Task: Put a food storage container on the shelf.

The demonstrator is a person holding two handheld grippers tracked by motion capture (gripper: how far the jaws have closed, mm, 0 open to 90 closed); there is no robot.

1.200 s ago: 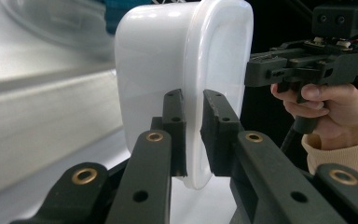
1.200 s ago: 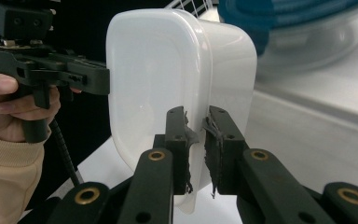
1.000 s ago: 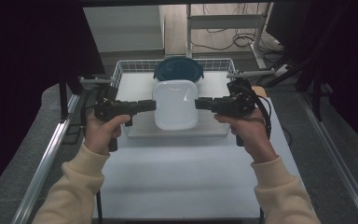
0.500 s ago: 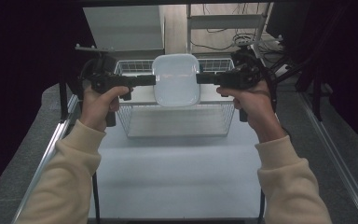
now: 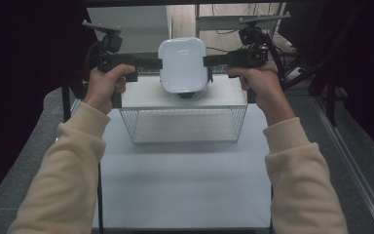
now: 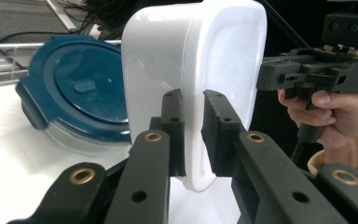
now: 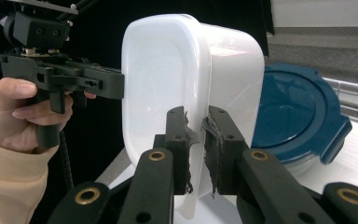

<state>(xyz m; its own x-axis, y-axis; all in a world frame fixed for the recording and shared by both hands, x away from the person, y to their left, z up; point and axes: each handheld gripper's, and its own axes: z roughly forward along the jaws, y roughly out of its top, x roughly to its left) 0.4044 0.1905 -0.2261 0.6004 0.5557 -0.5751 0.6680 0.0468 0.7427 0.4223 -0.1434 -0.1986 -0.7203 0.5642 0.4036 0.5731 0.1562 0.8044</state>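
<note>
High view: white rounded-rectangular plastic tub (image 5: 182, 66) held aloft above wire mesh basket (image 5: 185, 124), pinched at opposite rims by left gripper (image 5: 158, 62) and right gripper (image 5: 207, 60).

Left gripper view: jaws clamped on thin rim. Likely light, stiff, slick; rim grip apt.

Right gripper view: jaws likewise clamped. Round blue-lidded clear container (image 7: 293, 121) just behind; no obstruction.

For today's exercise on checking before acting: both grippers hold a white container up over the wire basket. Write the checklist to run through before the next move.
1. Left gripper pinches the rim of the white container: ok.
2. Right gripper pinches the opposite rim: ok.
3. Container is above the wire basket rim: ok.
4. Blue-lidded container lies apart from the white one: ok.
5. White container is empty: cannot tell.
</note>
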